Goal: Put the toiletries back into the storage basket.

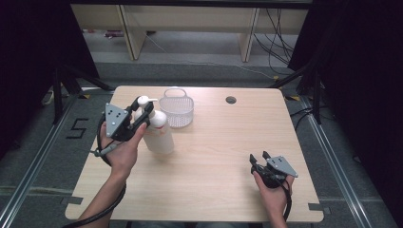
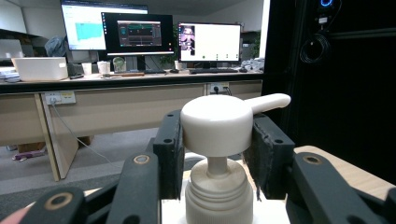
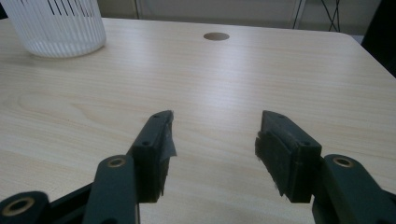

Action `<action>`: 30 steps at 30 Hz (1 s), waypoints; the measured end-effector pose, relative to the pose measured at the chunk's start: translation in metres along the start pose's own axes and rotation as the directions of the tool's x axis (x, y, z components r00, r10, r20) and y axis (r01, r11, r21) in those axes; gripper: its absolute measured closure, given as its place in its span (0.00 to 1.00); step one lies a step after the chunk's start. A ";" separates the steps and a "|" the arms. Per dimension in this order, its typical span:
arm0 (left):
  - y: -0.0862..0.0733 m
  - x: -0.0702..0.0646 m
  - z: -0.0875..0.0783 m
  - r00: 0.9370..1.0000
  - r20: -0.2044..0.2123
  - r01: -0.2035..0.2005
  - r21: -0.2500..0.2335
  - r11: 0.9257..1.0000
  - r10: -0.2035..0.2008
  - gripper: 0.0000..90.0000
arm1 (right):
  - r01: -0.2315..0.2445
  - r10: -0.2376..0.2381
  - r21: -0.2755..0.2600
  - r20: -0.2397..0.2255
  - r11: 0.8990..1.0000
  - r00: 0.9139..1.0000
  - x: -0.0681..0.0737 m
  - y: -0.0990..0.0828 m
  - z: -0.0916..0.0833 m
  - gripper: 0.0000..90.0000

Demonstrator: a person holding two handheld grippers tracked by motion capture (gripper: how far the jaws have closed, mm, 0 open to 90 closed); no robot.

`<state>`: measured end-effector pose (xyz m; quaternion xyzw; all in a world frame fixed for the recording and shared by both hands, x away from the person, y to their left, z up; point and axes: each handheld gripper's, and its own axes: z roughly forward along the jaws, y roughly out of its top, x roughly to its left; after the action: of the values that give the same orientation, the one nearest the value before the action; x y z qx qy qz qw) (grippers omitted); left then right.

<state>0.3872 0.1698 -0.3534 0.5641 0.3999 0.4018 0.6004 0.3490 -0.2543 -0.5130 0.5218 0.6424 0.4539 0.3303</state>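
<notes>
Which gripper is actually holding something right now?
The left gripper: its jaws are closed on the pump head of the white bottle, near the basket. The right gripper sits open over bare table.

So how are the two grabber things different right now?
The left gripper is shut on the pump bottle, squeezing its white pump head; the right gripper is open with nothing between its jaws. The left is by the basket; the right is near the table's front. Both have black jaws.

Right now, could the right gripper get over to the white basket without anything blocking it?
Probably yes. The right gripper is open over bare table, and nothing lies between it and the basket. The pump bottle, held by the left gripper, stands off that path.
</notes>
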 end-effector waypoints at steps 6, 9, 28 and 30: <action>0.004 0.001 0.007 1.000 0.002 -0.004 -0.001 1.000 0.004 0.65 | 0.000 0.000 0.001 0.000 1.000 1.000 0.000 0.000 0.000 0.51; 0.005 0.001 0.011 1.000 0.004 -0.003 -0.003 1.000 0.003 0.66 | 0.001 -0.001 -0.001 0.001 1.000 1.000 0.000 0.000 0.000 0.51; 0.014 -0.003 0.032 1.000 0.014 0.005 -0.006 1.000 -0.005 0.66 | 0.016 -0.016 -0.020 -0.010 1.000 1.000 -0.002 0.000 0.002 0.50; 0.015 -0.003 0.034 1.000 0.014 0.007 -0.008 1.000 -0.007 0.66 | 0.012 -0.012 -0.022 -0.012 1.000 1.000 -0.002 0.000 0.002 0.50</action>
<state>0.4169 0.1552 -0.3370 0.5631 0.3958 0.3974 0.6069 0.3511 -0.2560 -0.5139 0.5114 0.6426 0.4621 0.3347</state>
